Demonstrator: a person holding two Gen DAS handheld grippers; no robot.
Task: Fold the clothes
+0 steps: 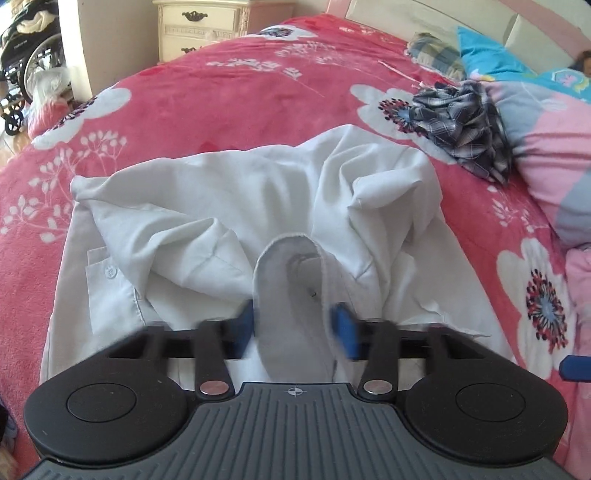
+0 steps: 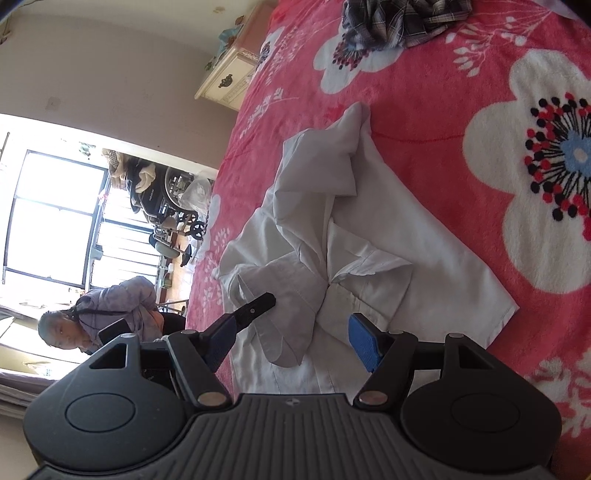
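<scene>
A crumpled white shirt (image 1: 207,206) lies on the red flowered blanket (image 1: 229,99). My left gripper (image 1: 295,330) stands over its near side with a raised loop of the shirt's fabric (image 1: 291,295) between the blue pads (image 1: 345,332). Both pads touch that fold, though they are blurred. In the right wrist view the same white shirt (image 2: 388,236) spreads out with a sleeve bunched over its middle. My right gripper (image 2: 293,339) hangs open above the shirt's near edge, its blue pads wide apart and touching nothing. One of its pads (image 1: 574,367) shows at the left wrist view's right edge.
A crumpled plaid garment (image 1: 461,122) (image 2: 399,22) lies further up the bed. A pink and blue quilt (image 1: 554,147) is piled to the right. A cream nightstand (image 1: 199,26) stands at the bed's head, with a wheelchair (image 1: 26,55) beyond. A person (image 2: 110,314) sits beside the bed.
</scene>
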